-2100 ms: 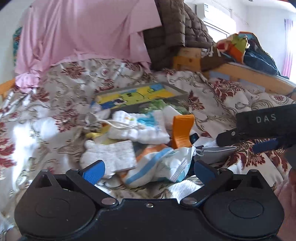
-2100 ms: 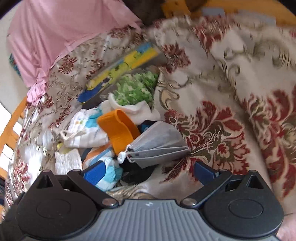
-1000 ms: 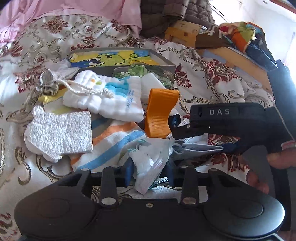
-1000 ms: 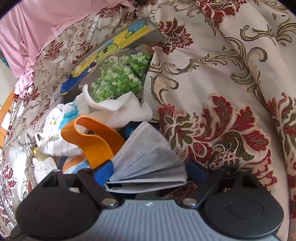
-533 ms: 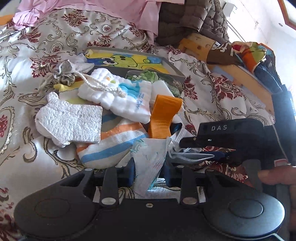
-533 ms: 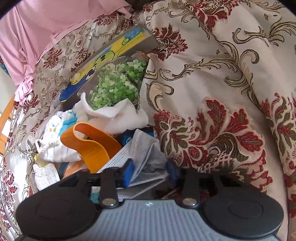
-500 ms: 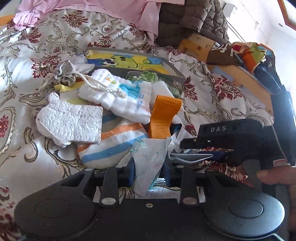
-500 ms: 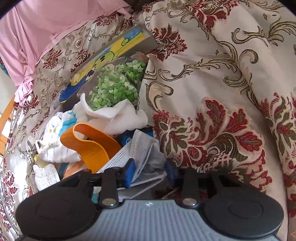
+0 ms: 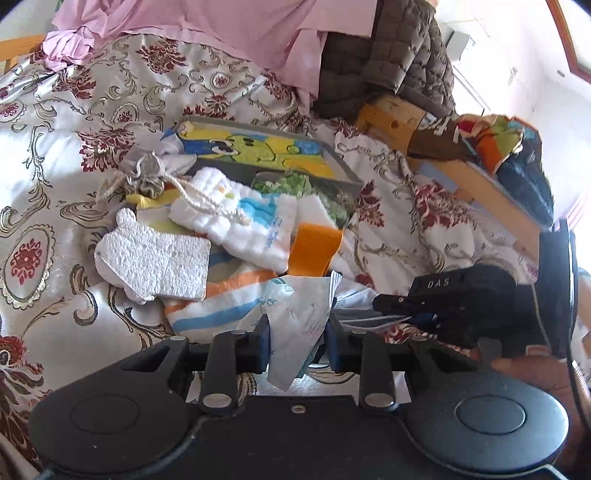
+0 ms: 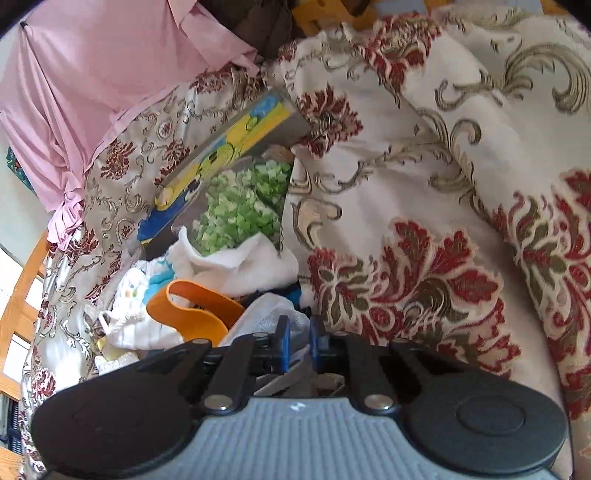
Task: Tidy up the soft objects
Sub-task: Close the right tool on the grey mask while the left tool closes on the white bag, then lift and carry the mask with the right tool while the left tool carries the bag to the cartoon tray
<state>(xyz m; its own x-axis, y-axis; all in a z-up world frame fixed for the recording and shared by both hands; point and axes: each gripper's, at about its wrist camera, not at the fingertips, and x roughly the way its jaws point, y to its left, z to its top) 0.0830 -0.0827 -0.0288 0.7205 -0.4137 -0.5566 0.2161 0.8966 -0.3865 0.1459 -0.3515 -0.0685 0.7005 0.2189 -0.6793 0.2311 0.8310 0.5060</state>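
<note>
A pile of soft things lies on the floral bedspread. My left gripper is shut on a white plastic packet at the pile's near edge. My right gripper is shut on a grey face mask, pinched thin between the pads; it also shows at the right in the left wrist view. In the pile are a white sponge, a white quilted cloth, a striped towel, an orange band and a grey drawstring pouch.
A grey box with a yellow and blue cartoon lid lies behind the pile, with a green speckled cloth in it. Pink fabric and a brown quilt are piled at the back. A wooden bed frame runs along the right.
My right gripper has shut tighter on the mask and lifted it back from the pile. My left gripper stays shut on the packet and has drawn back a little.
</note>
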